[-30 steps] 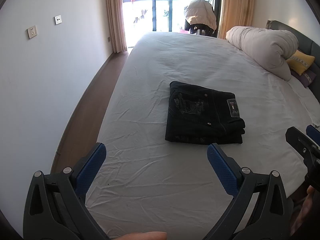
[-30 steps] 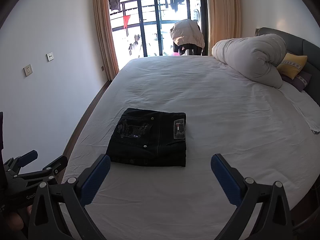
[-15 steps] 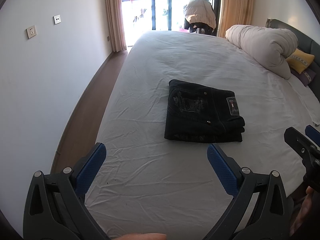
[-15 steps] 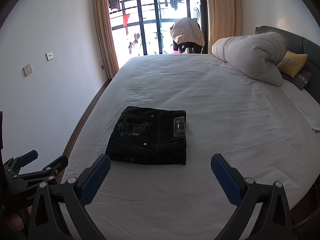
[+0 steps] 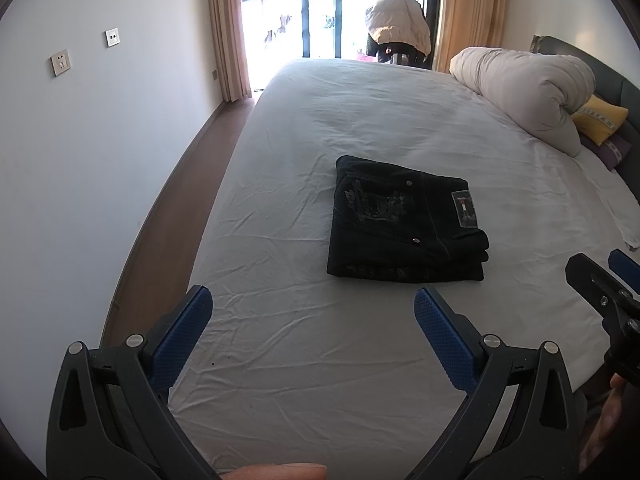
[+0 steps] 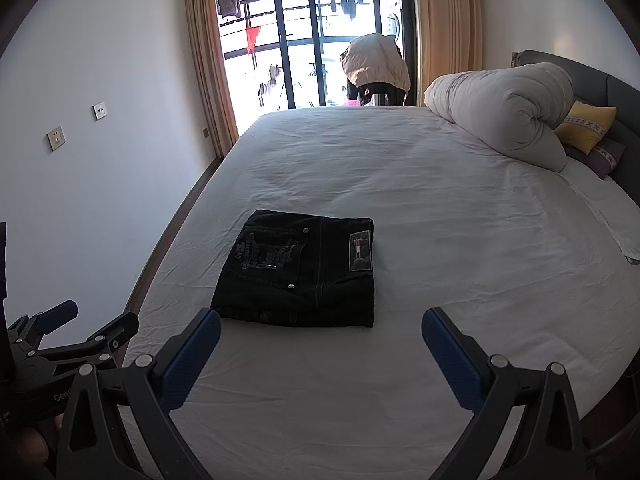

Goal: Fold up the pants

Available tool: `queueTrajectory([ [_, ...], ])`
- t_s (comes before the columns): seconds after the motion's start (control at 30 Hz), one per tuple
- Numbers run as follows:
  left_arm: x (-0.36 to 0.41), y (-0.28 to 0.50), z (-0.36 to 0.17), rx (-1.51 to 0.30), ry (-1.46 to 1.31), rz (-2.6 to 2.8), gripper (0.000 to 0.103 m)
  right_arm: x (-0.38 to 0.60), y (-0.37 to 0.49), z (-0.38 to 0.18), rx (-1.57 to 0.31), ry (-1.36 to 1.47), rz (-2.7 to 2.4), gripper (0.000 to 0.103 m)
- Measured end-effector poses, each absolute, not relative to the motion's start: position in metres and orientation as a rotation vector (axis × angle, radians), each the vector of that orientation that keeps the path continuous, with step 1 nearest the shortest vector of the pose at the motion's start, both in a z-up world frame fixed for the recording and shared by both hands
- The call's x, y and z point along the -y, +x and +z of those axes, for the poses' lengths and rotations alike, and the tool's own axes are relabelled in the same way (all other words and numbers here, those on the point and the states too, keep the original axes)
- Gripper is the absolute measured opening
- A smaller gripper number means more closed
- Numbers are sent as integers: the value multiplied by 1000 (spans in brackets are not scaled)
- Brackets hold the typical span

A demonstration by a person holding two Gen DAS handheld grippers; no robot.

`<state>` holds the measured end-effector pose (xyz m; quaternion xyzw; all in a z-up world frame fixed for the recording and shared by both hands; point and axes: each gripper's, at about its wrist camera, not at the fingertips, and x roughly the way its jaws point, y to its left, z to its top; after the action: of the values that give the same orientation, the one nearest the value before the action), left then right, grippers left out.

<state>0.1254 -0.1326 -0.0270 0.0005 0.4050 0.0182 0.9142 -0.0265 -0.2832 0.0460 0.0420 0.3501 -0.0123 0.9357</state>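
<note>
Black pants [image 5: 404, 224] lie folded into a compact rectangle on the white bed [image 5: 360, 120], back pocket and waistband patch facing up. In the right wrist view the same pants [image 6: 300, 270] rest just beyond the fingers. My left gripper [image 5: 312, 316] hovers open over the sheet, short of the pants and apart from them, nothing between its blue pads. My right gripper [image 6: 320, 336] is open too, raised near the pants' front edge. Each gripper shows at the edge of the other's view: the right gripper [image 5: 600, 292] and the left gripper [image 6: 76, 328].
A rolled white duvet [image 6: 504, 112] and a yellow pillow [image 6: 586, 126] sit at the bed's far right by the dark headboard [image 6: 620, 92]. A person in a pale jacket [image 6: 376, 66] bends by the balcony door. Wood floor [image 5: 176, 208] and a white wall run along the left.
Both grippers have drawn back slightly from the bed and stayed open. The folded pants have not moved on the sheet.
</note>
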Motion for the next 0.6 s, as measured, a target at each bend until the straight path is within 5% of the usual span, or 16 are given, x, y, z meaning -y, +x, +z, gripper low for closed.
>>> queueTrajectory([
  [0.6, 135, 125, -27, -803, 28, 22, 103, 280, -43, 37, -727, 97, -28, 103],
])
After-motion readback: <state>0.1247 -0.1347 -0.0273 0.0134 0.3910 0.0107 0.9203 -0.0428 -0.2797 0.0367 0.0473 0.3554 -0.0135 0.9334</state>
